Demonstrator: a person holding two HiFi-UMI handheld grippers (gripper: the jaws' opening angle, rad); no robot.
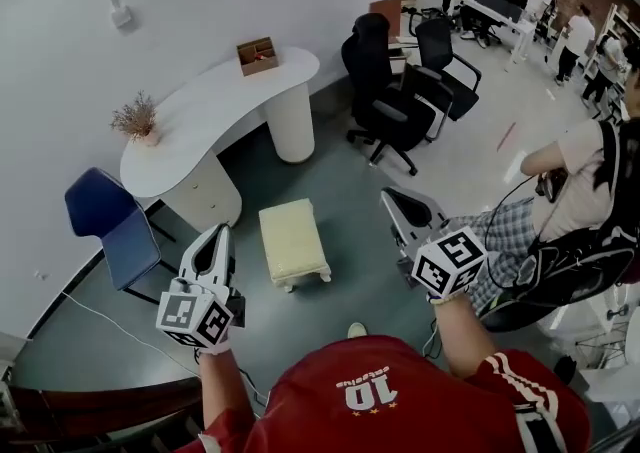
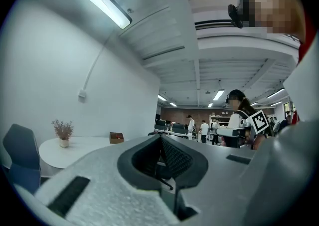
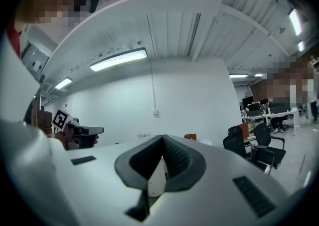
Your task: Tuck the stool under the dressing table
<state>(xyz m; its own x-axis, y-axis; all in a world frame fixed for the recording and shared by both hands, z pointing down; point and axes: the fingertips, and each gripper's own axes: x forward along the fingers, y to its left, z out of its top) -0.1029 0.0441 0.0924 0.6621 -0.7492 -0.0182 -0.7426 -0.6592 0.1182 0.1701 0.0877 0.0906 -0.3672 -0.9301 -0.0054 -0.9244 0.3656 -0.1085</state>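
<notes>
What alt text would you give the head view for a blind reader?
A cream stool stands apart from the curved white dressing table, not yet tucked under. The left gripper and right gripper, both shut and empty, frame it left and right. A blue chair stands at left.

I've open floor [image 1: 262,173] from stool [image 1: 293,241] to table [image 1: 215,106] at twelve o'clock. Blue chair [image 1: 110,226] blocks ten, office chairs [image 1: 395,91] one, seated person [image 1: 575,156] three.

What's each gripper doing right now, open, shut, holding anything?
Left gripper: shut, holding nothing.
Right gripper: shut, holding nothing.
</notes>
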